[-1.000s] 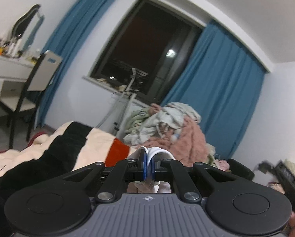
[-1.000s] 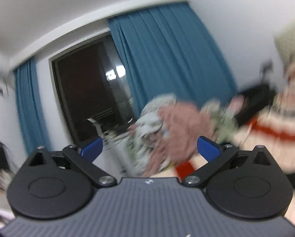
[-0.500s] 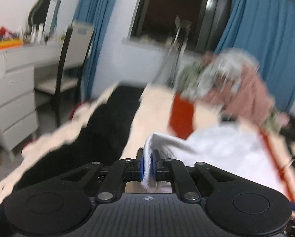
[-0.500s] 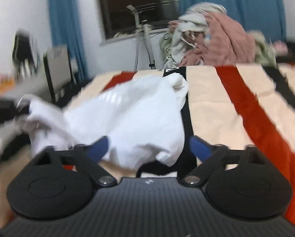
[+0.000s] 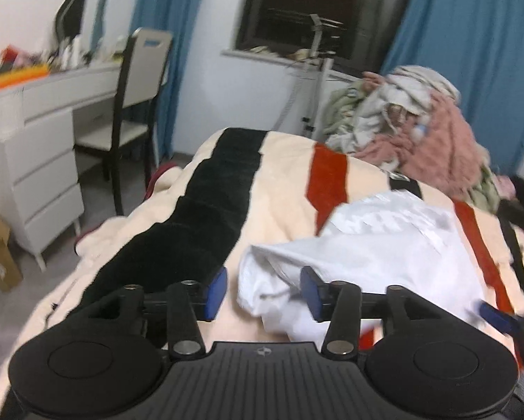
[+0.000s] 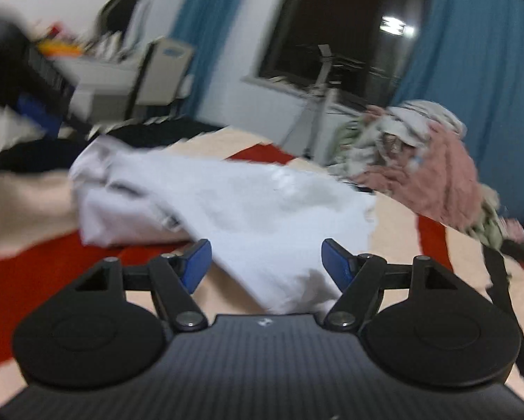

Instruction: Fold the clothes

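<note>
A crumpled white garment (image 5: 377,248) lies on the striped bed blanket (image 5: 276,182). It also shows in the right wrist view (image 6: 248,206). My left gripper (image 5: 263,292) is open, its jaws wide apart just above the garment's near left edge, holding nothing. My right gripper (image 6: 263,262) is open too, hovering over the garment's near corner. A blurred blue fingertip (image 5: 496,318) of the right gripper shows at the lower right of the left wrist view.
A heap of unfolded clothes (image 5: 412,129) sits at the far end of the bed. A white dresser (image 5: 34,161) and a chair (image 5: 136,105) stand to the left. A metal stand (image 5: 314,70) is by the dark window with blue curtains.
My left gripper was shut on the white garment; it has opened and let the garment drop onto the bed. Both grippers have lowered toward the bed.
</note>
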A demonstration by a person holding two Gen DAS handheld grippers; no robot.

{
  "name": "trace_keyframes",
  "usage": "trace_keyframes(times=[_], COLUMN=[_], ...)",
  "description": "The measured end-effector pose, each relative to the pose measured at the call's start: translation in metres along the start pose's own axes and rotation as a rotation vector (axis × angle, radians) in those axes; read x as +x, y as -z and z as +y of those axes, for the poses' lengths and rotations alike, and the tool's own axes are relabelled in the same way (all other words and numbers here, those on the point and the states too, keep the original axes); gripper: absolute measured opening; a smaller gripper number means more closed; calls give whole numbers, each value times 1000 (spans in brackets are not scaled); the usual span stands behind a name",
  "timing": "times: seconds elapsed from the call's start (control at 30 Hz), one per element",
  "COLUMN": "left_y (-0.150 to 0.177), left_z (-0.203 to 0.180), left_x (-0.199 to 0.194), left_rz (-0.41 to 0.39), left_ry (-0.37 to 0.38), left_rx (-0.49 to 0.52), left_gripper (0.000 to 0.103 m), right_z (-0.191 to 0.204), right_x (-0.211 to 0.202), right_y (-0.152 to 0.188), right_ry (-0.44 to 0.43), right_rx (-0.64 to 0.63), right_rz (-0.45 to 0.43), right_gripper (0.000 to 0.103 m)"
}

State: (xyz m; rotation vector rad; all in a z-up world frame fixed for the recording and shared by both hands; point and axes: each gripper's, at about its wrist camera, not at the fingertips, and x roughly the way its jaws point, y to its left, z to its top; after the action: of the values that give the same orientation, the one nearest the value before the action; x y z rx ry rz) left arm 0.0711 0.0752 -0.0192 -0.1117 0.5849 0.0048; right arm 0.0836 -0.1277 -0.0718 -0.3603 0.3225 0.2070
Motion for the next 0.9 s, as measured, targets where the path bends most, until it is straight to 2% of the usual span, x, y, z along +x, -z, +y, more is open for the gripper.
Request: trace_keyframes(times=[0.1,0.13,0.17,0.23,0.33,0.4,0.5,0.57,0.63,0.73,0.83,0.9], left_y=[8,10,12,13,16,20,30,37,45,54,51,41], left_z=[-19,-25,-29,-34,-43,-53,-75,-89,-102,-113,-106,-93], left_x=[-1,2,6,17,29,30,22,24,36,54,53,38], left_rz=[-9,-7,-4,2,-10,-53,-157,-199,-227,-291,-348,-403], left_ry=[1,-8,-17,-35,-14,16,86,111,83,-30,-98,-71], left_rx=[100,129,146,156,198,259,370,420,459,506,441,314], left_gripper=[61,61,61,61,62,68,83,83,83,83,83,86], right_z=[6,4,2,-13,-44,-60,-71,-77,-84,-89,-90,-91], right_x=[12,16,20,20,6,-2,-11,-15,-14,-14,-15,-14], right_y=[3,4,4,2,-3,-8,-13,-15,-17,-18,-17,-16], right_ry=[1,12,23,44,15,-4,-15,-23,-33,-34,-29,-16], right_rx=[-54,-47,-33,63,285,404,476,516,562,590,603,606], right_rz=[37,54,69,68,-19,-72,-114,-131,-136,-141,-145,-141], right_gripper=[67,53,32,19,17,16,14,13,12,12,12,12])
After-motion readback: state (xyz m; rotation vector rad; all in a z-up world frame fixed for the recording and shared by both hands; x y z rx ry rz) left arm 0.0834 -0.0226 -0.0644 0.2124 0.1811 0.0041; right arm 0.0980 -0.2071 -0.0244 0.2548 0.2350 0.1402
